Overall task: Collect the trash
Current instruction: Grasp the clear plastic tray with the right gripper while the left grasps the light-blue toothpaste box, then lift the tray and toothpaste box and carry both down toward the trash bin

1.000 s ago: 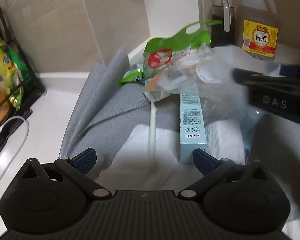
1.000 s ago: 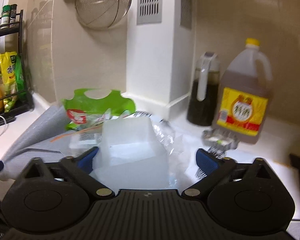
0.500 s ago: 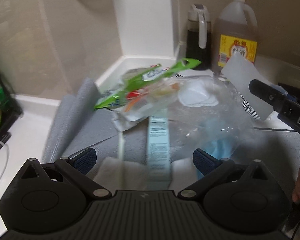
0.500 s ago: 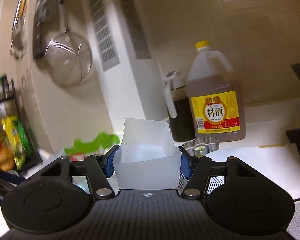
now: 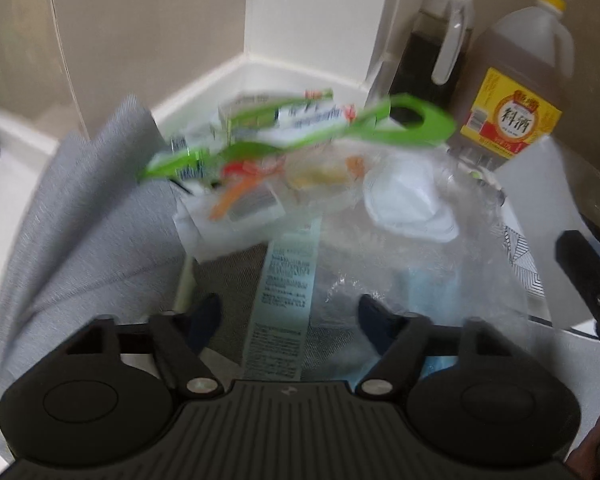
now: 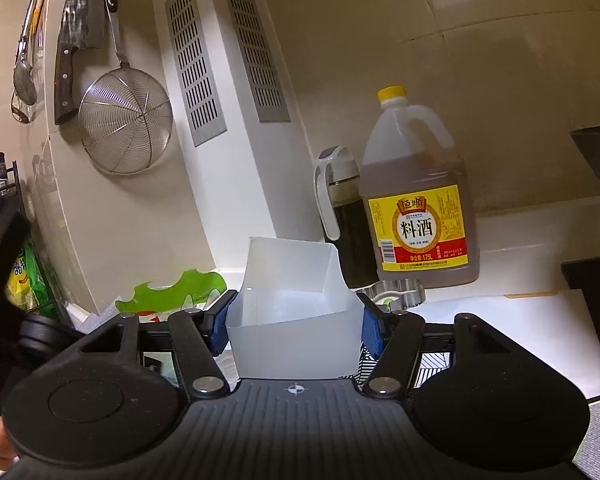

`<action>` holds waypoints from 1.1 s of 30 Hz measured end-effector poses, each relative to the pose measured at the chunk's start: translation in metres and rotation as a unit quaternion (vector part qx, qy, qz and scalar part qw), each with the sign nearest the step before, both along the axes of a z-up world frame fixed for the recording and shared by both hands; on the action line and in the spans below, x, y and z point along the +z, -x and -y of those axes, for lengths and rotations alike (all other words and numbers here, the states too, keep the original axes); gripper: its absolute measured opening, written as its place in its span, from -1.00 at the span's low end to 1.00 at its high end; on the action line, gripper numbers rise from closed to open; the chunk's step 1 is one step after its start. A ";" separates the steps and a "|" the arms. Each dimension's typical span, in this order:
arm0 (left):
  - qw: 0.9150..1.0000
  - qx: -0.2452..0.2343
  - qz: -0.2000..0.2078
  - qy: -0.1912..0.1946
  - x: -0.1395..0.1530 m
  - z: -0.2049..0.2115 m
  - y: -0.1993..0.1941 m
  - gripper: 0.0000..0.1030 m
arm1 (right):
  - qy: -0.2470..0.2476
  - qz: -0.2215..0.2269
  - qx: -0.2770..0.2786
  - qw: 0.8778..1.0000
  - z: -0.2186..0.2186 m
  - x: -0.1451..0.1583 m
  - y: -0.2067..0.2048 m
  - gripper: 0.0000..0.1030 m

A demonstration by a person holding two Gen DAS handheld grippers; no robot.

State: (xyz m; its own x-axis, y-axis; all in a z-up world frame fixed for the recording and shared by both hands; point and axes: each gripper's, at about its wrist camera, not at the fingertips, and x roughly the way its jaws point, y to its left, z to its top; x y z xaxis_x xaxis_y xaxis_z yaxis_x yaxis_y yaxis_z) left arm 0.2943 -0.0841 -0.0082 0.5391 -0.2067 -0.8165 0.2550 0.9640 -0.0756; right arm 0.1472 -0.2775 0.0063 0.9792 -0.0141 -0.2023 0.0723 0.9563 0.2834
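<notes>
Right wrist: right tongs point(image 6: 294, 322) clamp white box point(image 6: 294, 320); left tongs point(image 5: 286, 322) apart over grey cloth point(image 5: 84, 240)

Trash pile blocks the way
Bottles point(image 6: 416, 200) & wall behind pile point(image 5: 300, 168); bare worktop point(image 6: 500, 320) on R side.

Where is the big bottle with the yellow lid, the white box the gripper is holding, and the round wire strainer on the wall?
Bottle point(image 6: 419, 232): right wrist view, on its yellow label.
White box point(image 6: 296, 320): right wrist view, on its front wall.
Wire strainer point(image 6: 125, 120): right wrist view, on the mesh bowl.
</notes>
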 end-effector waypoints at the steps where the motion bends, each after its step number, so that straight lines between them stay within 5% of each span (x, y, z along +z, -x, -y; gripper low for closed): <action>1: 1.000 0.005 -0.010 0.002 -0.003 -0.001 -0.001 -0.25 | -0.001 0.000 0.000 1.000 0.000 0.000 0.000 0.25; 21: 0.991 0.054 0.120 0.003 0.093 -0.077 0.151 -0.39 | -0.015 0.040 0.008 0.999 -0.002 0.003 0.009 0.24; 33: 0.988 0.065 0.135 -0.034 0.083 -0.082 0.207 -0.39 | -0.016 0.051 0.004 0.999 -0.001 0.004 0.012 0.24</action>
State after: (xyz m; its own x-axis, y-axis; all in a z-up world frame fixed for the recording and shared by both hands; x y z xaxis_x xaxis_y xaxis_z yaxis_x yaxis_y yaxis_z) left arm 0.0875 -0.0018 0.0752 0.7574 -0.0720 -0.6490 0.1314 0.9904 0.0435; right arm 0.1353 -0.2768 0.0104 0.9948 -0.0009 -0.1016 0.0335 0.9468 0.3200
